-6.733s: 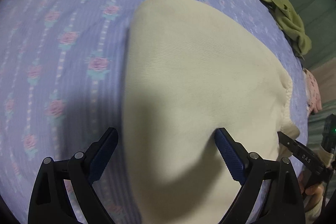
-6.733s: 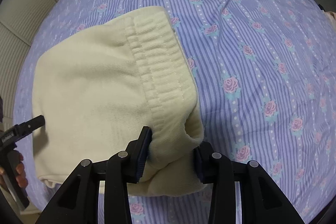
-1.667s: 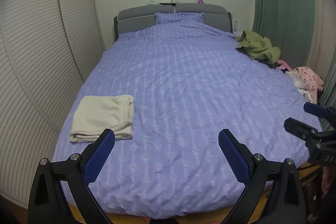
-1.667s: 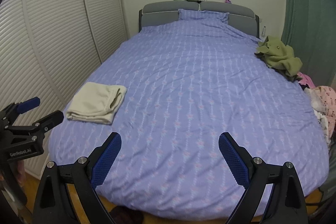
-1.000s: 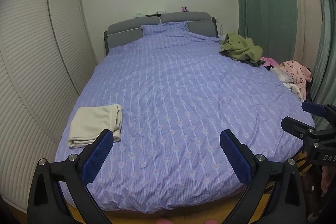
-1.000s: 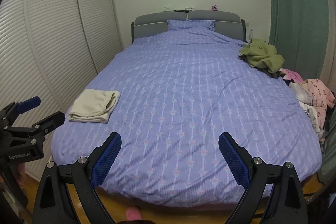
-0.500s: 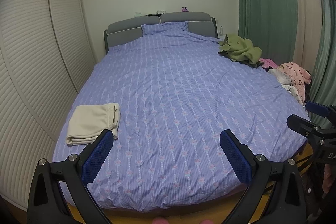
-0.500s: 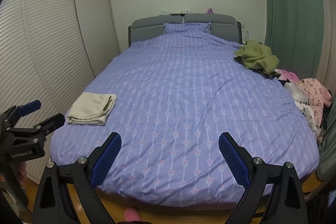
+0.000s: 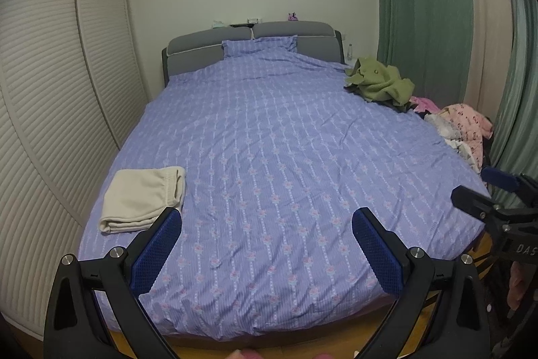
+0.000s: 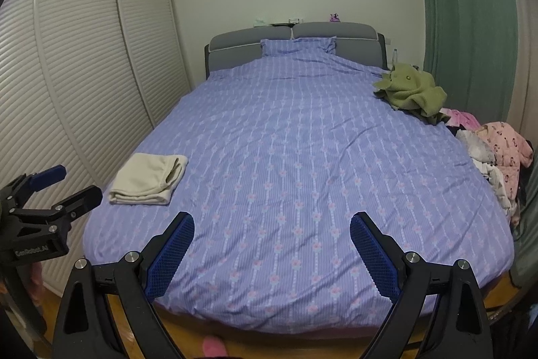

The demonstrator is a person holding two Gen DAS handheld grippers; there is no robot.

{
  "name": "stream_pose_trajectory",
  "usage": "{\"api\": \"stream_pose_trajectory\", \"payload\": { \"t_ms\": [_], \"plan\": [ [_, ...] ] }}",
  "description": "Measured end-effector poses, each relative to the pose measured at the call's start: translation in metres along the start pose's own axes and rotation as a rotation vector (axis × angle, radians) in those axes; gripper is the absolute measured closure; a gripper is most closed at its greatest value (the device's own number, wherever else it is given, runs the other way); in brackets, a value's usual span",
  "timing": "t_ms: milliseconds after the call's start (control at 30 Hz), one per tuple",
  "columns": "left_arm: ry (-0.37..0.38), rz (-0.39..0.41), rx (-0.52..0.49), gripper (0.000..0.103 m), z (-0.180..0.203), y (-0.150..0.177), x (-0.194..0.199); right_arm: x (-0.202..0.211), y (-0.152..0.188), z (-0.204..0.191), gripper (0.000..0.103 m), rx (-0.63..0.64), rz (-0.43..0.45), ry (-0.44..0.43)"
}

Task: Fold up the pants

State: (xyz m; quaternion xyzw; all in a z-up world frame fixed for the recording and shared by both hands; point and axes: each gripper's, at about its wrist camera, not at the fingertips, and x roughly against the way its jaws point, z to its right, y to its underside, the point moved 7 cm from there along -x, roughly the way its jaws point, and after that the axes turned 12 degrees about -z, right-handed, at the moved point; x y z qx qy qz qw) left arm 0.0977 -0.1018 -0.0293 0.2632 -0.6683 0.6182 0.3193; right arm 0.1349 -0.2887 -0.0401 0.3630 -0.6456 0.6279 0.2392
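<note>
The cream pants [image 9: 141, 197] lie folded into a small flat stack on the front left corner of the bed [image 9: 285, 157], also seen as the cream pants [image 10: 149, 174] in the right wrist view. My left gripper [image 9: 267, 217] is held back from the foot of the bed, open and empty. My right gripper [image 10: 272, 217] is open too, with nothing between its blue pads. Each gripper shows in the other's view: the right gripper [image 9: 484, 190] at the right edge, the left gripper [image 10: 60, 184] at the left edge.
The bed [image 10: 302, 157] has a purple flowered cover. An olive garment [image 10: 412, 90] lies at the far right, and pink and grey clothes [image 10: 497, 153] are heaped on the right side. White louvred doors [image 10: 67, 73] run along the left, a green curtain [image 10: 464, 22] on the right.
Both grippers let go of the folded pants and drew far back from the bed. Over the last second the views have only shifted slightly.
</note>
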Motion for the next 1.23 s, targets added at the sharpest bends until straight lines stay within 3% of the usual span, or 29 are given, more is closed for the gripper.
{"api": "stream_pose_trajectory", "payload": {
  "t_ms": [433,1233],
  "plan": [
    [0.023,-0.005,0.013,0.0,0.001,-0.001,0.003,0.003,-0.003,0.0,0.008,0.006,0.01,0.018],
    [-0.001,0.015,-0.023,0.0,0.012,-0.001,0.009,0.007,-0.001,-0.003,0.008,-0.004,0.016,0.03]
  ]
}}
